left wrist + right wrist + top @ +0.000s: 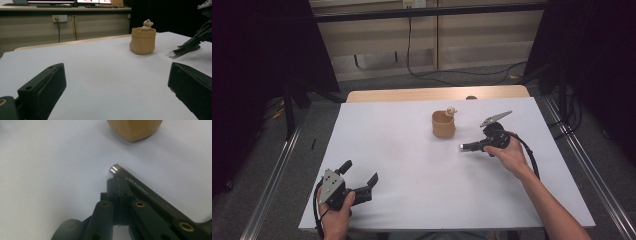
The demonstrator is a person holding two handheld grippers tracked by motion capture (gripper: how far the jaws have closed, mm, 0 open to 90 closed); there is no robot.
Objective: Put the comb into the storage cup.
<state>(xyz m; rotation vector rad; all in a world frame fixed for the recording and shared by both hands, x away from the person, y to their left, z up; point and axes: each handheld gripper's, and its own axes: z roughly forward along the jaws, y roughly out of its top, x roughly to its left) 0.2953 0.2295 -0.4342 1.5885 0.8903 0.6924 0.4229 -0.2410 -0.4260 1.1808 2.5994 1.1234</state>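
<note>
A tan cup (pixel 443 125) stands on the white table (pixel 412 165), right of its middle, with a small bear figure (pixel 451 111) at its rim. In the left gripper view the cup (pixel 142 41) and figure (pixel 147 25) are far ahead. My right gripper (pixel 469 146) lies low on the table just right of the cup, jaws shut together. A dark pen (pixel 140 188) with a silver end runs along the right side of the right gripper (pixel 117 182), not between the pads. My left gripper (pixel 359 172) rests at the front left, open and empty.
Table edges run close to both hands at the front. A wooden strip (pixel 437 93) borders the far edge. Cables (pixel 452 75) trail over the floor beyond it. Dark curtains and metal rails flank both sides. The right gripper's cable (pixel 532 160) loops along the forearm.
</note>
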